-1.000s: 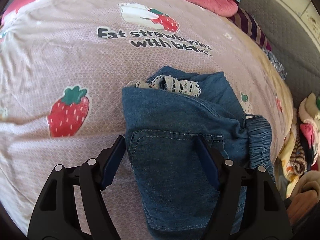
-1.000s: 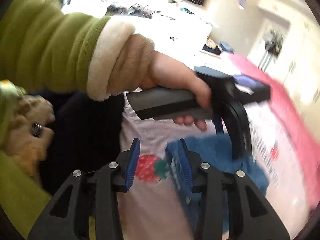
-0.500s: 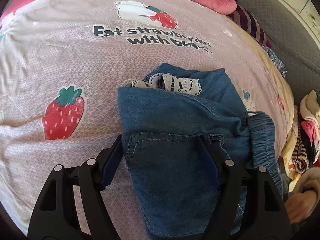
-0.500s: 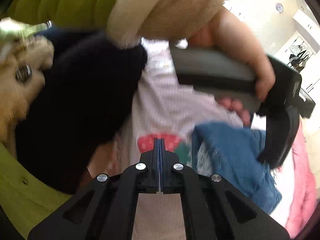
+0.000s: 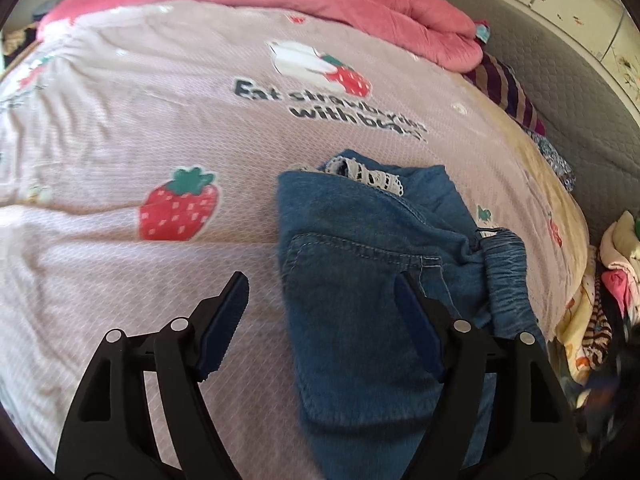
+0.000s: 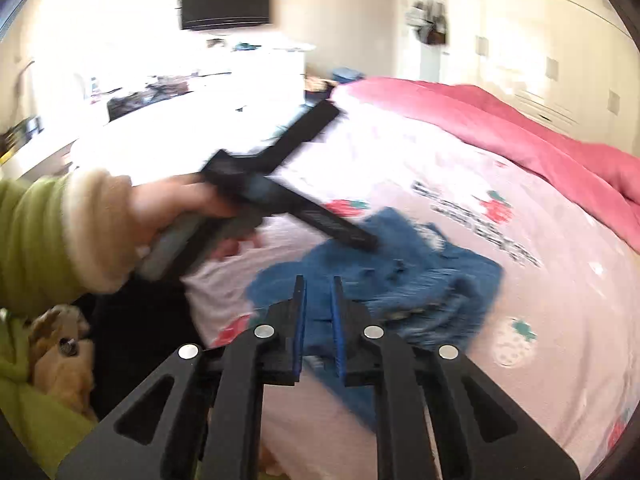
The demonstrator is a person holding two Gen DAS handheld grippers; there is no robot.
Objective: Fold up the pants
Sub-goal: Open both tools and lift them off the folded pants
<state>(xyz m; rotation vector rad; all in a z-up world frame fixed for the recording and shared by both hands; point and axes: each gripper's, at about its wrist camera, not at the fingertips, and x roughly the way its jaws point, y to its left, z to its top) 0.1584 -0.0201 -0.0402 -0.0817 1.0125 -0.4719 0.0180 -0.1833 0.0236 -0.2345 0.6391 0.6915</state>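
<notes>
Holding, left gripper [image 5: 320,320]: we keep it spread wide and released above the near end of the folded denim pants [image 5: 380,280]. One blue pad hangs over bare sheet, the other over the cloth, and neither finger grips anything.

Change, left side: half a second ago our fingers straddled the bundle more squarely. Now the bundle sits off to the right of the gap, so we have drifted leftward and perhaps back a little.

Change, right gripper [image 6: 319,320]: it was clamped fully shut half a second ago. Now a narrow slot shows between its pads, with nothing in it. It faces the pants from the bed's edge.

Meaning for the task: we judge the fold is essentially done, since both claws are free of the cloth and only tidying or moving the bundle seems left.

Pants, place: they lie on the strawberry-print bedsheet [image 5: 120,140], near the right edge of the bed, below the printed lettering.

Pants, long axis: in the left wrist view it runs from us away toward the lettering, tilted slightly left. The lace trim [image 5: 368,174] peeks out at the far end, and the gathered elastic waistband [image 5: 506,264] bulges on the right side.

Farther off: a pink quilt [image 5: 320,0] is heaped along the far edge of the bed.
</notes>
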